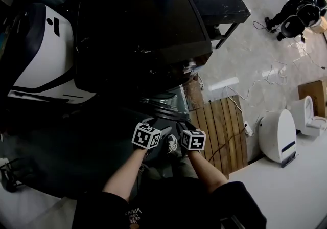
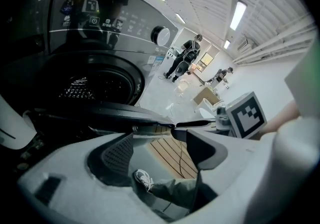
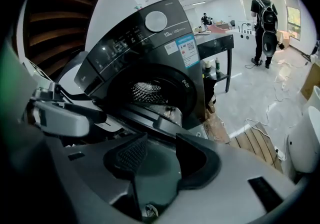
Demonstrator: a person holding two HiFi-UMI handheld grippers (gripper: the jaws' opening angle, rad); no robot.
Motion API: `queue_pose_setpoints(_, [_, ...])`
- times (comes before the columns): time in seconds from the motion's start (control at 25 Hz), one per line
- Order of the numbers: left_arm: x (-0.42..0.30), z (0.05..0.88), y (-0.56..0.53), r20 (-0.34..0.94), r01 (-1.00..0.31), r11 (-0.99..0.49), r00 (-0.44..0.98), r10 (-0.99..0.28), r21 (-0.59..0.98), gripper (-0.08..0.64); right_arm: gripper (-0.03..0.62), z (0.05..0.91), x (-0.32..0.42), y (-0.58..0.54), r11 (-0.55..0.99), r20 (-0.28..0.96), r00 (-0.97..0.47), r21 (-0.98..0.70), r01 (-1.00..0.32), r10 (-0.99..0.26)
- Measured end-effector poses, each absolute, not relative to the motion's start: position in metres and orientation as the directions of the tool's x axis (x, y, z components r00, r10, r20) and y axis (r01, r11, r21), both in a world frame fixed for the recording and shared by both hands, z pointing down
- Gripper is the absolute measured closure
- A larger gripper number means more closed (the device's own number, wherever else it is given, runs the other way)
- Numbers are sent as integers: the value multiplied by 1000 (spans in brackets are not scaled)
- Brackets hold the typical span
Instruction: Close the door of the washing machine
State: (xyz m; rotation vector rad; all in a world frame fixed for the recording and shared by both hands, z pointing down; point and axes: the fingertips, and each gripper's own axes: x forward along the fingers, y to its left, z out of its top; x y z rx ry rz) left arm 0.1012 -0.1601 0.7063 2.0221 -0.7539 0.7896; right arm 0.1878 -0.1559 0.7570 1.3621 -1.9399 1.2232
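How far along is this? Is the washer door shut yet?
Nothing looks done yet: the door hangs open and the drum shows behind it. In hand: the left claw and right claw, both with jaws apart and empty, are close to the door's edge. Left: swinging it shut.

From my head I look steeply down on the washer [image 1: 138, 33] top. The cameras on my left gripper [image 2: 160, 135] and right gripper [image 3: 162, 138] sit low, near its front, sharing the drum [image 3: 147, 90]; the left seems angled further right.
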Motion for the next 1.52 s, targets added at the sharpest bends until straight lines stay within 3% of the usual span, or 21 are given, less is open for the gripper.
queue_pose_setpoints(0.28, [109,705,-184,741,-742,-489,623,-250,458,213,413,772,196,-180,-50,771,-402,-487,-872,-493])
queue_pose_setpoints(0.48, [94,707,-199,741,-773,-466,598,-305,431,221,416,771,196,-206,-74,740,-417,-529,-845,-527])
queue_pose_setpoints(0.8, [9,706,-231,757,-912,-321,394,-520,255,352,422,768,202,-240,-81,735,-391,-515,-854,-554])
queue_pose_setpoints(1.04, [-28,704,-253,746,-949,-250,308,-590,194,493,447,767,200,-263,-17,730,-374,-466,-885,-572])
queue_pose_setpoints(1.16, [-34,705,-259,740,-957,-232,283,-610,174,548,471,766,199,-277,33,719,-368,-434,-900,-589])
queue_pose_setpoints(1.52, [-39,703,-281,721,-962,-220,267,-640,162,549,591,756,188,-310,124,698,-366,-372,-920,-615])
